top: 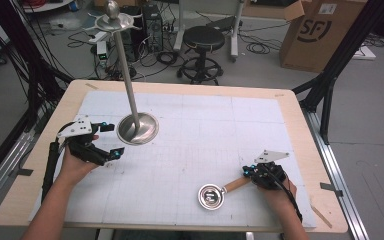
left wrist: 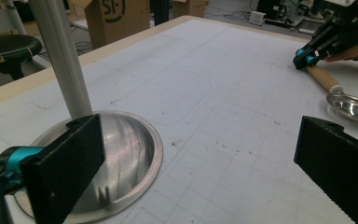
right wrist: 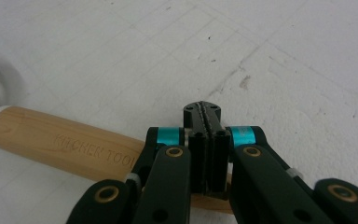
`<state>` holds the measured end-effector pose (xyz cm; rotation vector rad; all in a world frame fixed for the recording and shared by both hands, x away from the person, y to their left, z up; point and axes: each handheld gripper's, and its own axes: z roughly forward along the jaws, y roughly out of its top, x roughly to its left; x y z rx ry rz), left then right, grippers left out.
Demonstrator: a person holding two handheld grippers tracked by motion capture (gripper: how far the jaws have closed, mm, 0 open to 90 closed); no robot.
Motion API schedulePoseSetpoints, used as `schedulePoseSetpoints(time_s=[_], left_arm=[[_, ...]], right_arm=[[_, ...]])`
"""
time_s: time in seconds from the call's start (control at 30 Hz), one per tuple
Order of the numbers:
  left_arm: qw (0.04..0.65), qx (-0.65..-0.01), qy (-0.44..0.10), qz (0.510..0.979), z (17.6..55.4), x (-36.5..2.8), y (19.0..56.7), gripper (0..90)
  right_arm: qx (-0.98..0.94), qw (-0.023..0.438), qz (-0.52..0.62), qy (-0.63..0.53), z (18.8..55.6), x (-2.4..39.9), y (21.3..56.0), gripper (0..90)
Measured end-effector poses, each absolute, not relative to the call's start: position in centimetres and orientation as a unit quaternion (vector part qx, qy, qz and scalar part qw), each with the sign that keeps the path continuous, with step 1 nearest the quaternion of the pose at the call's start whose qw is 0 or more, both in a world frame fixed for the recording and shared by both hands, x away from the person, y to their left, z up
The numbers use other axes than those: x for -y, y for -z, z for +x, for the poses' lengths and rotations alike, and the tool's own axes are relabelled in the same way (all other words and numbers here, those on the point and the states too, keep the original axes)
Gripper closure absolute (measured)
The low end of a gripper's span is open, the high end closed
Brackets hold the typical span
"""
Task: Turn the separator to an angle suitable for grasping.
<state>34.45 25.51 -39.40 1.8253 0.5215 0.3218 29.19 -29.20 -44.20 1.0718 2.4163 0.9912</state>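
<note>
A small metal ladle (top: 210, 196) with a wooden handle (top: 236, 184) lies on the white mat at the front right. My right gripper (top: 248, 171) sits over the handle's far end. In the right gripper view its jaws (right wrist: 202, 112) are shut pad to pad, and the handle (right wrist: 60, 144) passes underneath them. A tall metal stand with a round base (top: 138, 128) rises at the left centre. My left gripper (top: 113, 140) stands open just left of that base, nothing between its jaws (left wrist: 196, 158). From the left gripper view the base (left wrist: 126, 154), ladle bowl (left wrist: 354, 106) and right gripper (left wrist: 303, 59) are visible.
The stand's pole (top: 126, 70) leans up to a dish-shaped top (top: 114, 21). The white gridded mat (top: 205, 125) covers the wooden table (top: 300, 130). Beyond the table are a black stool (top: 203, 40), a cardboard box (top: 320, 30) and cables on the floor.
</note>
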Motion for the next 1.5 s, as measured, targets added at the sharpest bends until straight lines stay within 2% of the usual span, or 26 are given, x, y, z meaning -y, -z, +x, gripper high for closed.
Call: schedulePoseSetpoints(time_s=[0.2, 0.23, 0.27, 0.3, 0.33, 0.43, 0.5, 0.6, 0.63, 0.67, 0.73, 0.97, 1.23, 1.27, 1.43, 1.5], left_arm=[[0.577, -0.219, -0.138, 0.775, 34.3, -25.5, 39.1, 2.4], [0.574, -0.22, -0.137, 0.777, 34.4, -25.6, 39.2, 2.4], [0.574, -0.22, -0.137, 0.777, 34.4, -25.6, 39.2, 2.4], [0.573, -0.222, -0.137, 0.777, 34.4, -25.6, 39.2, 2.4], [0.573, -0.222, -0.137, 0.777, 34.4, -25.6, 39.2, 2.4], [0.573, -0.22, -0.137, 0.777, 34.4, -25.6, 39.2, 2.4], [0.571, -0.221, -0.137, 0.778, 34.4, -25.5, 39.3, 2.4], [0.571, -0.22, -0.137, 0.779, 34.3, -25.5, 39.2, 2.4], [0.572, -0.218, -0.138, 0.779, 34.3, -25.5, 39.2, 2.4], [0.575, -0.217, -0.136, 0.777, 34.2, -25.5, 39.1, 2.4], [0.573, -0.219, -0.135, 0.778, 34.3, -25.6, 39.2, 2.4], [0.572, -0.22, -0.134, 0.779, 34.4, -25.6, 39.3, 2.4], [0.567, -0.217, -0.132, 0.783, 34.2, -25.4, 39.3, 2.4], [0.563, -0.218, -0.132, 0.786, 34.1, -25.4, 39.3, 2.4], [0.562, -0.216, -0.131, 0.788, 34.0, -25.4, 39.2, 2.4], [0.56, -0.217, -0.131, 0.789, 33.9, -25.5, 39.3, 2.4]], right_arm=[[-0.841, 0.152, 0.373, -0.361, 28.9, 29.6, 44.0, 88.4], [-0.839, 0.148, 0.363, -0.377, 28.8, 29.5, 43.7, 82.6], [-0.839, 0.148, 0.363, -0.377, 28.8, 29.5, 43.7, 82.6], [-0.841, 0.14, 0.335, -0.401, 28.7, 29.4, 43.2, 74.7], [-0.843, 0.132, 0.317, -0.414, 28.5, 29.1, 43.0, 73.7], [-0.859, 0.112, 0.248, -0.433, 28.0, 28.1, 42.3, 75.4], [-0.872, 0.094, 0.201, -0.437, 27.6, 27.2, 42.1, 80.8], [-0.883, 0.083, 0.167, -0.431, 27.3, 26.5, 42.0, 79.9], [-0.888, 0.079, 0.159, -0.424, 27.3, 26.3, 42.1, 75.5], [-0.893, 0.073, 0.151, -0.416, 27.1, 25.9, 42.3, 65.7], [-0.898, 0.074, 0.144, -0.409, 27.1, 25.8, 42.3, 59.7], [-0.904, 0.087, 0.139, -0.395, 27.2, 25.9, 42.2, 47.5], [-0.922, 0.076, 0.145, -0.351, 27.7, 25.4, 43.3, 42.6], [-0.924, 0.066, 0.153, -0.344, 28.0, 25.2, 43.9, 39.2], [-0.922, 0.044, 0.165, -0.349, 28.4, 25.3, 43.9, 39.9], [-0.921, 0.04, 0.17, -0.349, 28.6, 25.5, 43.8, 43.4]])
